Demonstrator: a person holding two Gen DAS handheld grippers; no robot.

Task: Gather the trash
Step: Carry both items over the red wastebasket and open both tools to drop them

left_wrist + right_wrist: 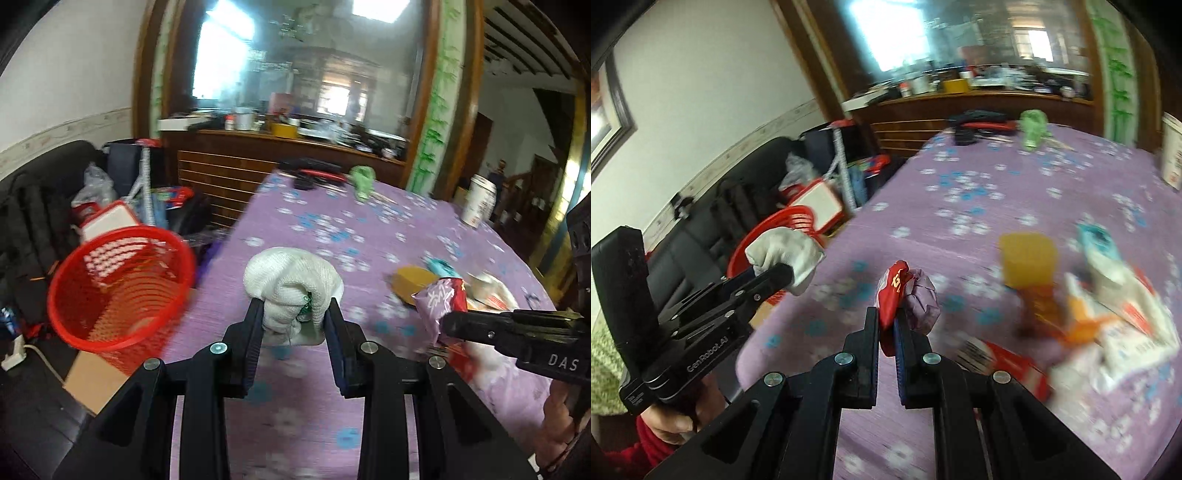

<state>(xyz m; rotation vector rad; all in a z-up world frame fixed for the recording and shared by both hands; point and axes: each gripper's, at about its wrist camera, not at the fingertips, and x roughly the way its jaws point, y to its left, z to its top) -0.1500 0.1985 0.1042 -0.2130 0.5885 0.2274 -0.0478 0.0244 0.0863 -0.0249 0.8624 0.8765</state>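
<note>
Both grippers angle downward above the table's left edge. The left gripper [295, 314] clamps a white wad [293, 282] between its jaws; the right gripper [886, 321], beside it, pinches a wrapper [908, 299] in near-closed jaws. A hand [674, 424] grips the left gripper's handle.

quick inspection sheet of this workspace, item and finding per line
surface: table under a purple flowered cloth
job's things: white wad in the left gripper; red and purple wrapper in the right gripper; red basket beside the table's left edge
clutter: yellow box, heap of packets, green bag, white cup
grippers: both shut on their loads
cables: white cord and plug on the floor
surroundings: dark sofa, wooden counter, large mirror
</note>
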